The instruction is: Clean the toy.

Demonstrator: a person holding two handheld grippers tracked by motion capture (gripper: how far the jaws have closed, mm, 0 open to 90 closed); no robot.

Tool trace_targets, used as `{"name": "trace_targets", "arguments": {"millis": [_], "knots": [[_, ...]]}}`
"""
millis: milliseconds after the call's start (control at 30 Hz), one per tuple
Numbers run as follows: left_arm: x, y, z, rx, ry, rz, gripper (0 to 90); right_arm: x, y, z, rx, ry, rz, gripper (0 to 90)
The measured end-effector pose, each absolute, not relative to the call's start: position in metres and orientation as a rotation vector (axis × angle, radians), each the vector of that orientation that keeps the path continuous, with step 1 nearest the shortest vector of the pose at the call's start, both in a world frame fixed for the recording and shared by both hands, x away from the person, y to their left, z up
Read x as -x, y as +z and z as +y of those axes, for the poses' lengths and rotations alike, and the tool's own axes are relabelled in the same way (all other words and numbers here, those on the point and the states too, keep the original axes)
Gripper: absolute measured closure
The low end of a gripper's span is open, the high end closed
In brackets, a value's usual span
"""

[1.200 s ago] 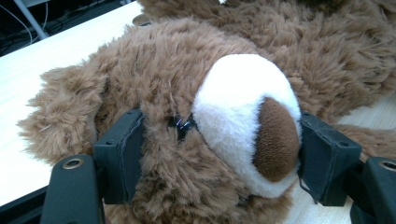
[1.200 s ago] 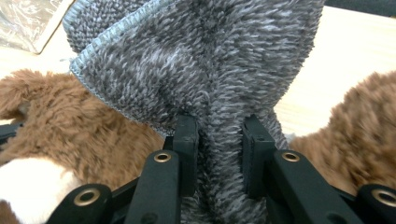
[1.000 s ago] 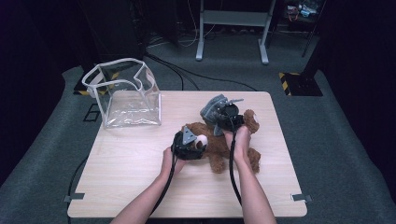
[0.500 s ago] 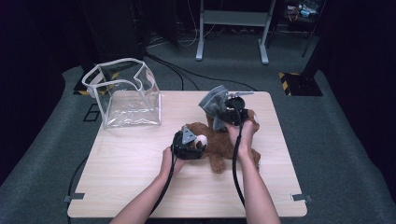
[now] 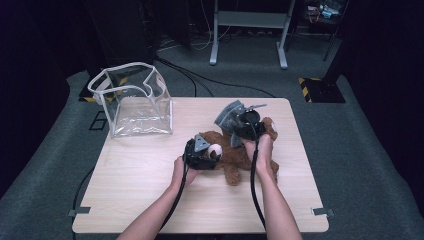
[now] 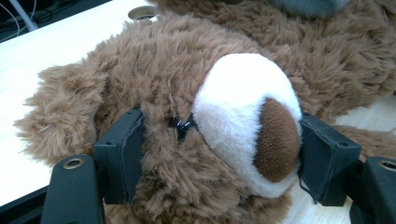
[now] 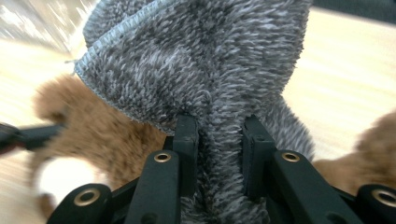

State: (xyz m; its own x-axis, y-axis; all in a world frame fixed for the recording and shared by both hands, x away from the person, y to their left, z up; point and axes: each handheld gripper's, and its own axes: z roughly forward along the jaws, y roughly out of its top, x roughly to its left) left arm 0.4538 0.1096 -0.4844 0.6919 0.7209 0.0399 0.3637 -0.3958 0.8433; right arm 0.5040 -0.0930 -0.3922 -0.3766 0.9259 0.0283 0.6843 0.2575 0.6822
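Note:
A brown teddy bear [image 5: 236, 159] lies on the wooden table [image 5: 150, 190], right of the middle. My left gripper [image 5: 210, 151] is shut on the bear's head. In the left gripper view its pads [image 6: 122, 154] press into the fur on both sides of the white snout [image 6: 243, 112], with the left gripper [image 6: 219, 161] low over the table. My right gripper [image 5: 236, 126] is over the bear's far side, shut on a grey knitted cloth [image 5: 227, 115]. In the right gripper view the right gripper [image 7: 219, 140] pinches a fold of the grey cloth [image 7: 201, 60], with the blurred bear [image 7: 107, 135] behind.
A clear plastic bag [image 5: 132, 102] with a white rim stands open at the table's back left corner. Cables and a metal frame [image 5: 247, 22] are on the dark floor beyond the table. A yellow-and-black block [image 5: 320, 89] lies off the back right corner.
The grey cloth in my right gripper has shifted slightly above the bear. My left gripper and the bear's head have kept still.

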Motion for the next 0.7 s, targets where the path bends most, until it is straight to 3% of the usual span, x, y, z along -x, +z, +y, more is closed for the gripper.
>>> {"name": "trace_targets", "arguments": {"millis": [200,367,567,700], "knots": [[-0.453,-0.485,0.109,-2.007,0.517,0.832,25.9,-0.512,-0.403,-0.099,-1.519,0.756,2.105,72.5],[-0.452,-0.486,0.109,-2.003,0.52,0.829,25.9,-0.513,-0.4,-0.128,-1.561,0.674,2.035,72.6],[-0.452,-0.486,0.11,-2.01,0.517,0.828,25.9,-0.505,-0.381,-0.153,-1.6,0.814,1.967,72.5],[-0.451,-0.486,0.109,-1.999,0.522,0.834,25.9,-0.498,-0.369,-0.144,-1.574,0.905,2.002,72.4]]}}
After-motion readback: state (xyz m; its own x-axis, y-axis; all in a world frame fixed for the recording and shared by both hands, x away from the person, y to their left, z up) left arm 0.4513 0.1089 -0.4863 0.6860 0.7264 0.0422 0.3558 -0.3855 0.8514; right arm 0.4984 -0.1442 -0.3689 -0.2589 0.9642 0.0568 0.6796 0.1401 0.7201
